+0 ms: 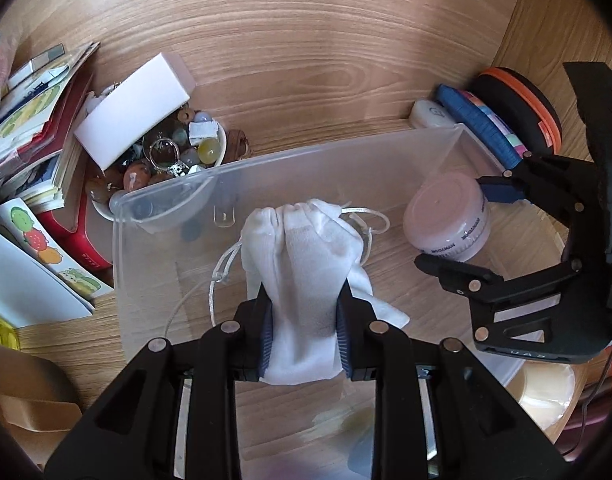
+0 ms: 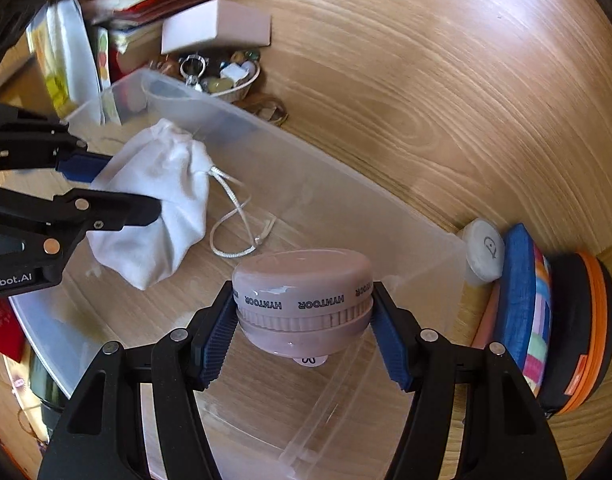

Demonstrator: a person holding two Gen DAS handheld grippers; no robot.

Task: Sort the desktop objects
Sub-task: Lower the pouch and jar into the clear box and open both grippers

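A white drawstring pouch (image 1: 306, 256) lies inside a clear plastic bin (image 1: 166, 196) on the wooden desk. My left gripper (image 1: 305, 316) is shut on the pouch, pads pressing both its sides; this shows in the right wrist view (image 2: 118, 188) too, with the pouch (image 2: 162, 200) bulging past the fingers. A round pink HYNTOOR device (image 2: 302, 300) sits at the bin's right end (image 2: 446, 260). My right gripper (image 2: 302, 320) holds it between both pads; in the left wrist view the gripper (image 1: 462, 232) is beside the pink device (image 1: 446, 216).
A bowl of beads and trinkets (image 1: 166, 156) with a white box (image 1: 134, 108) on it stands behind the bin's left corner. Stacked booklets (image 1: 34, 120) lie at left. A white pebble (image 2: 484, 254), a blue striped object (image 2: 522, 304) and a black-orange case (image 2: 582, 332) stand at right.
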